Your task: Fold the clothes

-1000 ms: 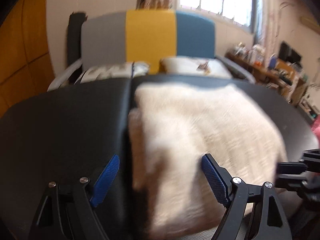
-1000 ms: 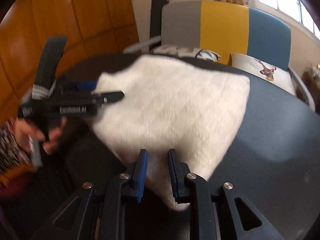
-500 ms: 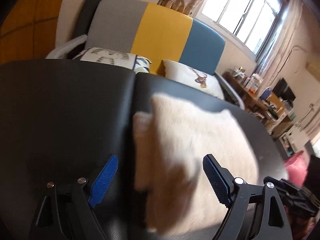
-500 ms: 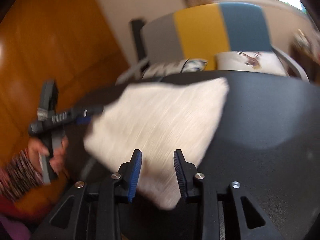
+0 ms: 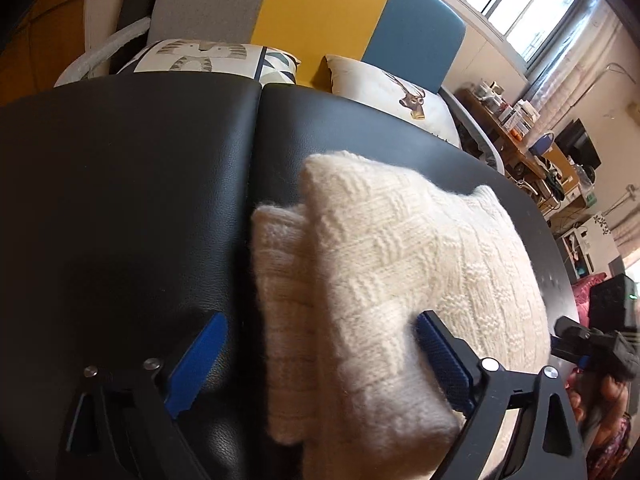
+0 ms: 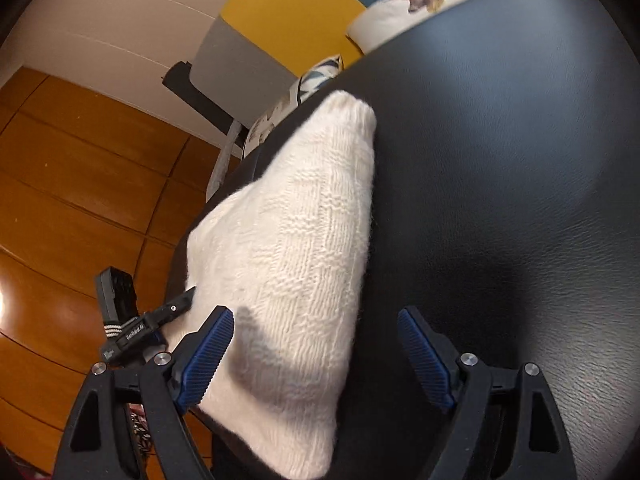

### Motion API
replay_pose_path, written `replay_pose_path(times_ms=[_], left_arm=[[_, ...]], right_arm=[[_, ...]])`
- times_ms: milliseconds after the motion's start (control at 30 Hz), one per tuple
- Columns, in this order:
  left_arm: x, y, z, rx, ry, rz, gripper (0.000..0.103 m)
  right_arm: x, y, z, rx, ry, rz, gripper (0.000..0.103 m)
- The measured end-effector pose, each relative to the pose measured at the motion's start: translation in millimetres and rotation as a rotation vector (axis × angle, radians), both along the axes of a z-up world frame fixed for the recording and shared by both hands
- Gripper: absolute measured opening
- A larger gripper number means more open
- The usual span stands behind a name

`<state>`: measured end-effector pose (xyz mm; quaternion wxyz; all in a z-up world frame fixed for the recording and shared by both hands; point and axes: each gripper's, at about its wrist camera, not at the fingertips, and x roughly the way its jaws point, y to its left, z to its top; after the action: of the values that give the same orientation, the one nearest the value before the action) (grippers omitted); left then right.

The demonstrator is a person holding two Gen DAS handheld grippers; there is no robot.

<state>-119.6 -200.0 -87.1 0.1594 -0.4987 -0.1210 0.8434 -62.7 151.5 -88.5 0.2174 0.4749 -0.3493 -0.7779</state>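
Sweater (image 5: 392, 280) folded, between opening left hand-held gripper (image 5: 320, 364) fingers

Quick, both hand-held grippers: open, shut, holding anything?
Left hand-held gripper: jaws opening, astride the folded white knit sweater, not pinching it.
Right hand-held gripper: jaws opening; sweater edge between them, released.

From my right wrist camera I saw small white lettering on the side of the left gripper (image 6: 150, 326), something like "GenRobot.AI", though too small for me to be sure. Nothing else in either view carried text I could read.
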Motion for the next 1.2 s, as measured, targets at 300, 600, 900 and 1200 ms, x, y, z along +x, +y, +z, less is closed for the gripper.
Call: replay_pose_path(times_ms=[300,600,900,1200], left_arm=[[-11,-13,-13,0.094,-0.072,-0.031,0.103],[-13,-16,-17,0.157,-0.087,-0.061,0.103],[-14,-14,-22,0.173,-0.062,-0.082,0.103],[-13,-18,-23,0.201,-0.068,-0.095,0.103]], right_arm=[[-15,-7,-19,-0.114,-0.058,0.024,0.086],[-19,-11,-22,-0.168,-0.053,0.046,0.086],[-17,-16,-20,-0.137,-0.057,0.06,0.088],[-23,-24,-18,-0.136,-0.064,0.074,0.086]])
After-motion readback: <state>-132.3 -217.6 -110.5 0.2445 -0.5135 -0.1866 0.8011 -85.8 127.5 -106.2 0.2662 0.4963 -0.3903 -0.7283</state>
